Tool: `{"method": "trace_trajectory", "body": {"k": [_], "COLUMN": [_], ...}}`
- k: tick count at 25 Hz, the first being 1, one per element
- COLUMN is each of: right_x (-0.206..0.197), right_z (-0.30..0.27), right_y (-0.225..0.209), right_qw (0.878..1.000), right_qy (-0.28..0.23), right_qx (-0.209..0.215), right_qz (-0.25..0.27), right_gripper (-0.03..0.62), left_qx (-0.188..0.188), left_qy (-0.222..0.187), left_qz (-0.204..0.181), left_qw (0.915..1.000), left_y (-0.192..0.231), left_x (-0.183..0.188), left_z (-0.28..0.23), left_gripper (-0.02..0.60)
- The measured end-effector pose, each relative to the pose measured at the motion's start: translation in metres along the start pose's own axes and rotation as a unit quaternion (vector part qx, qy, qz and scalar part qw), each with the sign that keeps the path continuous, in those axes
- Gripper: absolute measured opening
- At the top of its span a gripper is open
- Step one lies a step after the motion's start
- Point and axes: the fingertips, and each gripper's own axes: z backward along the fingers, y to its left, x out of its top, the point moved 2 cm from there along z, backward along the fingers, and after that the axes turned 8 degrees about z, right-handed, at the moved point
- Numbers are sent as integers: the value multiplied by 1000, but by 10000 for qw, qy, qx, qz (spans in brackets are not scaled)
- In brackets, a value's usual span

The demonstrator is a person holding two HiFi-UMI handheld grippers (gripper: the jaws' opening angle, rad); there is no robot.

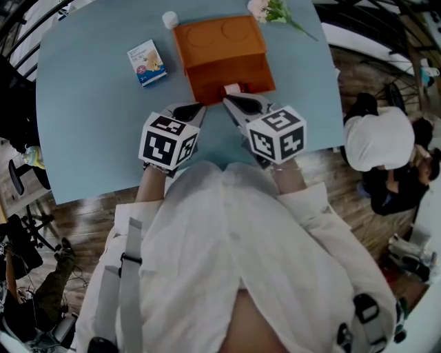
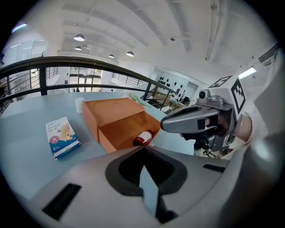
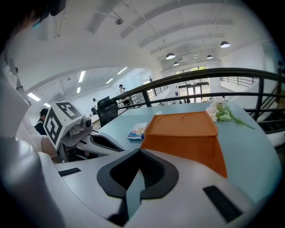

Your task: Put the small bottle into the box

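Head view: small bottle (image 1: 232,88) lies inside the orange box (image 1: 220,48), in the open front section, close to the front edge. Left gripper view shows it better: bottle (image 2: 143,138) on its side, dark red with a pale label, resting on the floor of that section. The box (image 2: 113,116) has a flat raised part behind the open section.

Left gripper (image 1: 197,109) hangs just before the box's front left corner, jaws pressed together with nothing between them; its own view (image 2: 143,156) shows only a thin sliver at the seam. Right gripper (image 1: 231,102) sits just in front of the bottle, jaws likewise closed and empty (image 3: 138,164). Contact between either tip and the box cannot be told.

Box stands on a light blue table (image 1: 89,124). Left of it lies a small blue and white carton (image 1: 147,62). A small white cylinder (image 1: 169,19) stands at the box's far left corner, and a sprig of flowers (image 1: 275,12) lies at the far right.
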Motion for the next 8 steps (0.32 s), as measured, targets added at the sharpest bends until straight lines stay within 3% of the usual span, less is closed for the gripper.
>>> {"method": "trace_trajectory", "body": {"k": [8], "right_x": [-6], "right_z": [0], "right_y": [3], "right_qw": [10000], "right_qy": [65], "right_qx": [24], "right_qz": [18], "right_gripper": [3], "left_qx": [-50], "left_qy": [10], "left_qz": [27], "left_qw": [10000], "left_y": [-1], "left_x": [-6], "left_z": [0], "left_gripper": [3]}}
